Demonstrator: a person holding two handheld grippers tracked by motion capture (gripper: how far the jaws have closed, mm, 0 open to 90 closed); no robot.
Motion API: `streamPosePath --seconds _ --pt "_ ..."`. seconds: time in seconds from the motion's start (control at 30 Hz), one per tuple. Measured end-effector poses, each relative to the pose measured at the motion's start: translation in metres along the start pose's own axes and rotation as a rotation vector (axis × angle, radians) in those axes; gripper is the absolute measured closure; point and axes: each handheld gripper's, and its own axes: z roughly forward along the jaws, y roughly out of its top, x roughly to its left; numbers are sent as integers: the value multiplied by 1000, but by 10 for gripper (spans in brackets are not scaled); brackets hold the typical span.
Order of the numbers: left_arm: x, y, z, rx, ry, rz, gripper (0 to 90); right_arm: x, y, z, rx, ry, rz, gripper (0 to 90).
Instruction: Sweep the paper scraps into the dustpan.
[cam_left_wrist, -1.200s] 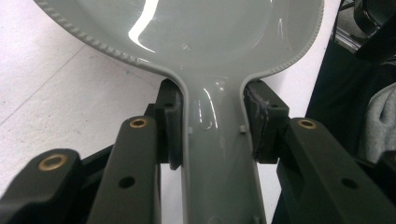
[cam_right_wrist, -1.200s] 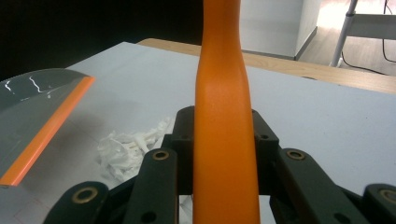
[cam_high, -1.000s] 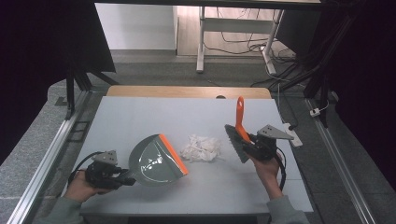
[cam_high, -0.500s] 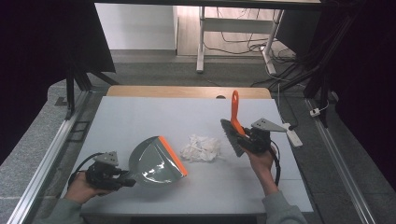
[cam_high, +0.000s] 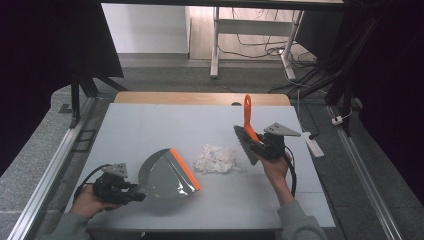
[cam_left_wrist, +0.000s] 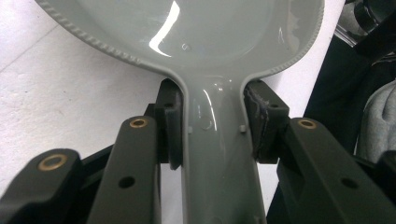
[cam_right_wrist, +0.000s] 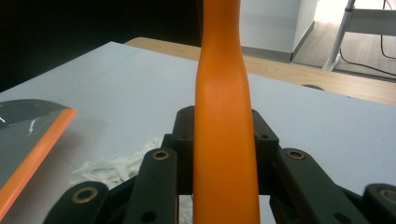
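On the surface (cam_high: 150, 130), the left gripper (cam_high: 131, 192) has its jaws clamped on the handle of the grey dustpan (cam_high: 167, 175), whose orange lip faces the shredded paper (cam_high: 216, 159); beyond that pile, the right gripper (cam_high: 256, 146) jaws clasp the orange-handled brush (cam_high: 247, 117), near a white power strip (cam_high: 311, 142)

Bright tabletop, dark surroundings, glare on dustpan (cam_left_wrist: 187, 32)

Grey floor (cam_high: 165, 70), white-legged desk (cam_high: 216, 50) behind, cables (cam_high: 260, 42), dark curtains (cam_high: 45, 60).
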Motion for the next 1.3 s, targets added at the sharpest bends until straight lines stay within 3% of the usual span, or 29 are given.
streamPosePath --seconds 0.53,1.3 --pt "2 5 17 52 -28 -10 616 -5 -3 18 45 -37 -4 703" --pt "5 15 30 81 -63 -7 615 -8 -6 37 117 -80 -7 703"
